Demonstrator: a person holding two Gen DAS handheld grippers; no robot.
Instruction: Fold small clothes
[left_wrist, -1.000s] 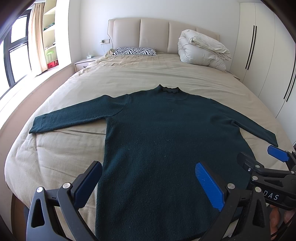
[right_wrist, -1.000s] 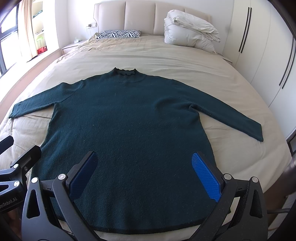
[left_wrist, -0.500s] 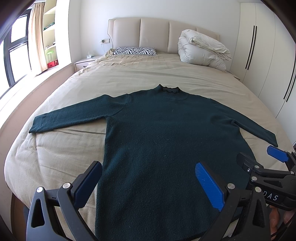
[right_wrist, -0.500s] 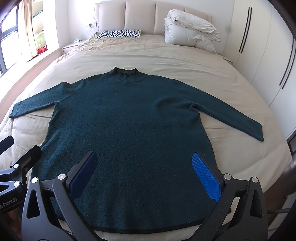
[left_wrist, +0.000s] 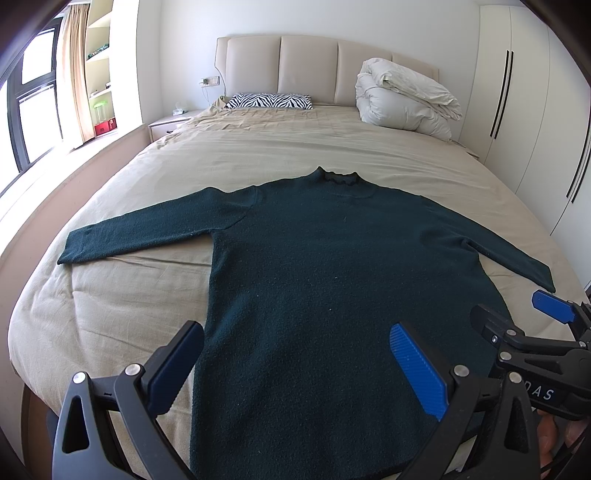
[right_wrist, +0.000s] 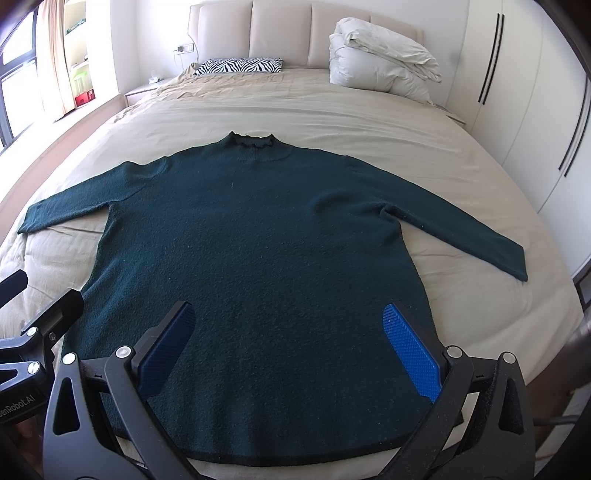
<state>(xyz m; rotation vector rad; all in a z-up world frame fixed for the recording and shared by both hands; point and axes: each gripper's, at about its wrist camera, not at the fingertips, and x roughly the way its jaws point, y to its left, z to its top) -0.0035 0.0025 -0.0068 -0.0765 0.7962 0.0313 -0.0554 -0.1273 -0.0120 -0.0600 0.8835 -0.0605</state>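
Dark green sweater (right_wrist: 255, 258) lies flat, sleeves spread, hem nearest us, ready for folding. Left gripper (left_wrist: 295, 363) and right gripper (right_wrist: 291, 347) hover over the hem, jaws wide, holding nothing.

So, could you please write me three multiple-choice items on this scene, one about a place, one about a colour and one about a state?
1. Where does the zebra-print pillow lie?
A. by the headboard
B. on the sweater
C. on the floor

2. What colour is the sweater?
A. red
B. dark green
C. white

3. How is the sweater lying?
A. folded in half
B. rolled up
C. spread flat with both sleeves out

Answers:
1. A, it sits at the far end of the bed, against the padded headboard.
2. B, the knit is dark green in both views.
3. C, both sleeves stretch sideways, and the left gripper and right gripper hover open, holding nothing.
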